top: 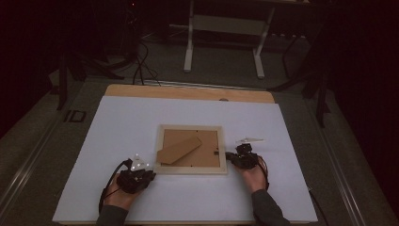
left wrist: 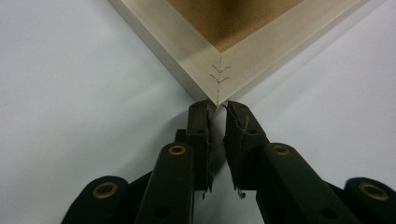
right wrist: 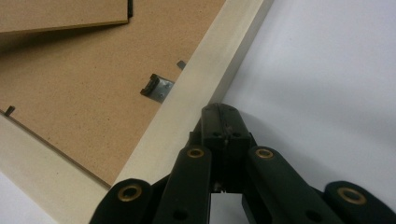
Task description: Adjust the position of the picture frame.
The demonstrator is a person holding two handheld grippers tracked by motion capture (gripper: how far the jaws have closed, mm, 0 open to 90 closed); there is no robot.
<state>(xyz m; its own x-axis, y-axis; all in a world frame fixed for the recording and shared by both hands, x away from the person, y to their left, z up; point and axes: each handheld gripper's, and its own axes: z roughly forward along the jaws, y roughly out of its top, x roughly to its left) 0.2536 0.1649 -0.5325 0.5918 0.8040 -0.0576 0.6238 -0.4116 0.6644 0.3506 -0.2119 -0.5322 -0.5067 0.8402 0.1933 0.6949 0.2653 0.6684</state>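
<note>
A pale wooden picture frame (top: 190, 170) lies face down on the white table top, its brown backing board (top: 207, 141) and folded stand flap (top: 179, 149) facing up. My left gripper (top: 151, 165) is at the frame's near left corner. In the left gripper view its jaws (left wrist: 217, 109) stand a narrow gap apart, with the tip of the frame corner (left wrist: 201, 60) right at the fingertips. My right gripper (top: 229, 155) is shut with nothing in it, its tips (right wrist: 223, 112) against the outer edge of the frame's right rail (right wrist: 196, 93).
A small metal clip (right wrist: 158, 87) holds the backing board near my right gripper. The white sheet (top: 141, 117) covers the table, with a strip of bare wood (top: 188, 92) at the far edge. A white table stand (top: 223, 28) is on the dark floor beyond.
</note>
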